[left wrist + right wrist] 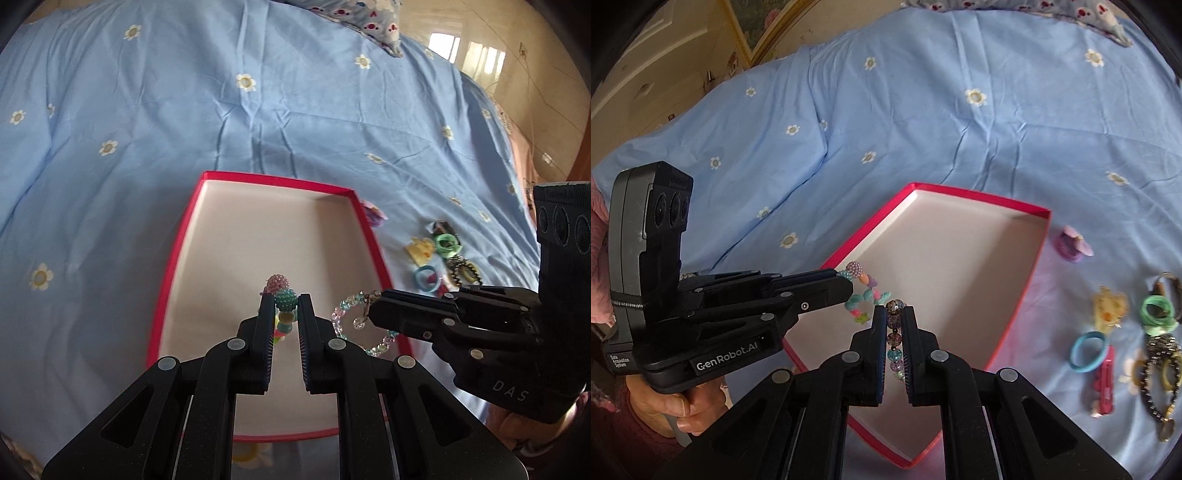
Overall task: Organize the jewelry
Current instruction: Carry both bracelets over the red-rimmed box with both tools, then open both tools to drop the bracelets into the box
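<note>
Over the box [181, 236], both grippers clasp bracelets.

Blue daisy-print bedsheet [184, 110], patterned pillow [373, 18] at its far edge, glossy tiled floor [535, 92] reflecting window light, possibly a framed picture [768, 26] against a cream wall

Matt paper box [364, 229]; creased cotton bedsheet [147, 110]

Left hand-held gripper [284, 306] clamping a pastel bead bracelet [283, 299] over the red-rimmed box [177, 251] on blue floral bedding [147, 122].
</note>
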